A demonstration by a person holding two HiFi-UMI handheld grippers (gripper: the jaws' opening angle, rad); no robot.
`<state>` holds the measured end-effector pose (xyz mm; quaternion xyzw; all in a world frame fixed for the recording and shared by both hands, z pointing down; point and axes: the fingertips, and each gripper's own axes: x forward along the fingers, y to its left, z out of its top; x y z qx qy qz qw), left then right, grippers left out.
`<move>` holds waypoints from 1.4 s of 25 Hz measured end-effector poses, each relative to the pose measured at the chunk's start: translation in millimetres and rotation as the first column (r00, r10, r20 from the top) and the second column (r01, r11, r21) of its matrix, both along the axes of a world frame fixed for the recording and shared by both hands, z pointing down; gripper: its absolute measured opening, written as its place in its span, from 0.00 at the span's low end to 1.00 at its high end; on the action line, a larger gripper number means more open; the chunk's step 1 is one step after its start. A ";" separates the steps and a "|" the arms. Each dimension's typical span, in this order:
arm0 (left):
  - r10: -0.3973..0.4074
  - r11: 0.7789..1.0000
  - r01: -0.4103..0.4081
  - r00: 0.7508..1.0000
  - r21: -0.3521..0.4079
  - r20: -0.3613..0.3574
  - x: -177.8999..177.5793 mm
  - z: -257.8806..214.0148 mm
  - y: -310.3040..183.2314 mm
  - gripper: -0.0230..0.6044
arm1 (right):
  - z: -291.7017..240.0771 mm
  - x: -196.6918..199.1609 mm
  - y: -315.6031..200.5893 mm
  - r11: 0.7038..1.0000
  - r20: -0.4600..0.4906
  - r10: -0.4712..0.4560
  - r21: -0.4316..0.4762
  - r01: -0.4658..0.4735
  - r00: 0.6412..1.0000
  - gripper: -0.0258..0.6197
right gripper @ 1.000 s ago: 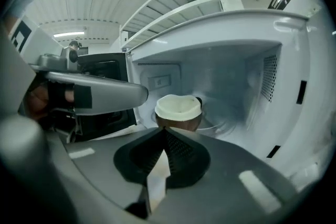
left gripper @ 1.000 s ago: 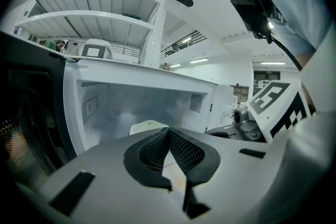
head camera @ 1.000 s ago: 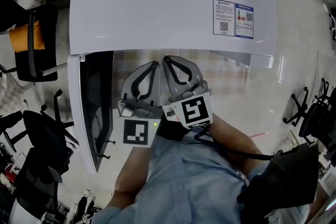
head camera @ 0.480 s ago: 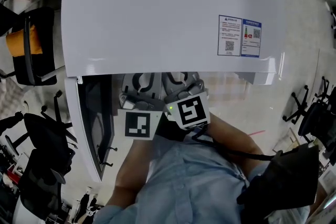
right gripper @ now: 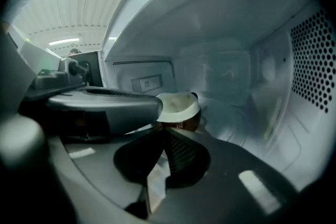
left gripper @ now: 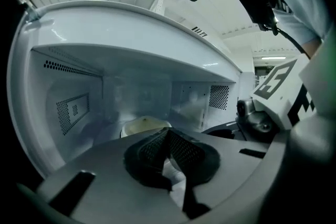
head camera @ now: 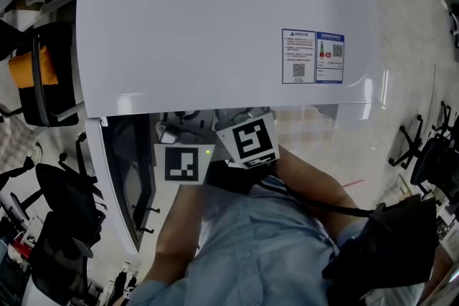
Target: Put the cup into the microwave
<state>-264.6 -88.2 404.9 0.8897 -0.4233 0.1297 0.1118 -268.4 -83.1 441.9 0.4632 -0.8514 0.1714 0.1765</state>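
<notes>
left claw [left gripper: 168, 132] fully closed, empty | right claw [right gripper: 164, 131] fully closed, empty | cup [right gripper: 178, 106] inside microwave [head camera: 215, 25], just past both tips

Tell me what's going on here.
A person has both grippers inside the open microwave, whose door hangs open at the left. The cup stands on the microwave floor, just beyond the tips of the right gripper. That gripper and the left gripper both have their jaws together with nothing between them, so neither holds the cup.
</notes>
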 end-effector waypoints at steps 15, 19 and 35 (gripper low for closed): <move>-0.202 0.976 0.199 0.979 0.086 0.028 -7.1 -59.6 71.8 0.04 | -50.1 -9.8 76.1 0.967 0.061 -0.253 0.042 0.251 0.966 0.04; -0.262 0.960 0.260 0.965 0.102 0.009 -9.1 -95.0 106.3 0.04 | -83.7 -4.6 106.8 0.955 0.056 -0.294 0.063 0.291 0.954 0.04; -0.253 0.953 0.263 0.964 0.153 -0.078 -52.7 -175.5 181.3 0.04 | -173.3 -31.6 163.8 0.955 0.079 -0.244 0.192 0.225 0.967 0.04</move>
